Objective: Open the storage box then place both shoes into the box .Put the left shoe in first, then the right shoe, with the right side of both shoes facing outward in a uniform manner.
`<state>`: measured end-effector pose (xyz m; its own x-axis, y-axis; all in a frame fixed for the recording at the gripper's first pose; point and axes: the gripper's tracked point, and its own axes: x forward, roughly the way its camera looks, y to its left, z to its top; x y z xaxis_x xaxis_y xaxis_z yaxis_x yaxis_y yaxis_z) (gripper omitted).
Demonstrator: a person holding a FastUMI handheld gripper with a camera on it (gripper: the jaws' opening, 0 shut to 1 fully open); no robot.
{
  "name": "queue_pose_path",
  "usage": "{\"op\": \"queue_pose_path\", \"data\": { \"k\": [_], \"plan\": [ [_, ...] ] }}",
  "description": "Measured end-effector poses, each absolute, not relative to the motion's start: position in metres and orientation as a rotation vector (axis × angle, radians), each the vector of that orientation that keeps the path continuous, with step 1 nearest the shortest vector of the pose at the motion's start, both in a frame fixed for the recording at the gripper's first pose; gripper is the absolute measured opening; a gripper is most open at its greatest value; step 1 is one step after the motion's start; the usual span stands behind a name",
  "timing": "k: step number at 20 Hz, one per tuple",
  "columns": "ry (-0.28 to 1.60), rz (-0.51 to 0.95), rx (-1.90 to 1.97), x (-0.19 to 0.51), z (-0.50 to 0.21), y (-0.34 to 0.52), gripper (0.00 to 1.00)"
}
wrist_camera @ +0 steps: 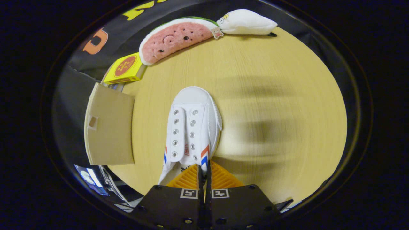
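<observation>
One round wooden table [271,105] is taking up most of the scene, with motion blur smearing its grain. Beside it, a brown cardboard flap [110,126] is standing open; whether this belongs to the storage box cannot be told. Along the table's far edge a watermelon-slice plush [177,38] is lying, with a white plush [246,22] just beside it and a yellow carton [125,68] near its other end. Nearer in, a white lace-less shoe [193,124] with red and blue side stripes is pointing its toe away from the gripper [204,169]. Its fingers are pressing together on the shoe's collar, gripping it at the heel end.
</observation>
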<state>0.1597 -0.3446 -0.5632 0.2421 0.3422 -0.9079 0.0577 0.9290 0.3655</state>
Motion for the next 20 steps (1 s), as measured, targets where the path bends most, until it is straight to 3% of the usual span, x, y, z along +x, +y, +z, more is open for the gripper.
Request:
{"op": "queue_pose_path", "data": {
  "k": [10,20],
  "plan": [
    [1.143,0.234,0.423,0.156,-0.441,-0.294,0.00],
    [1.068,0.344,0.323,0.173,-0.364,-0.151,0.00]
  ]
}}
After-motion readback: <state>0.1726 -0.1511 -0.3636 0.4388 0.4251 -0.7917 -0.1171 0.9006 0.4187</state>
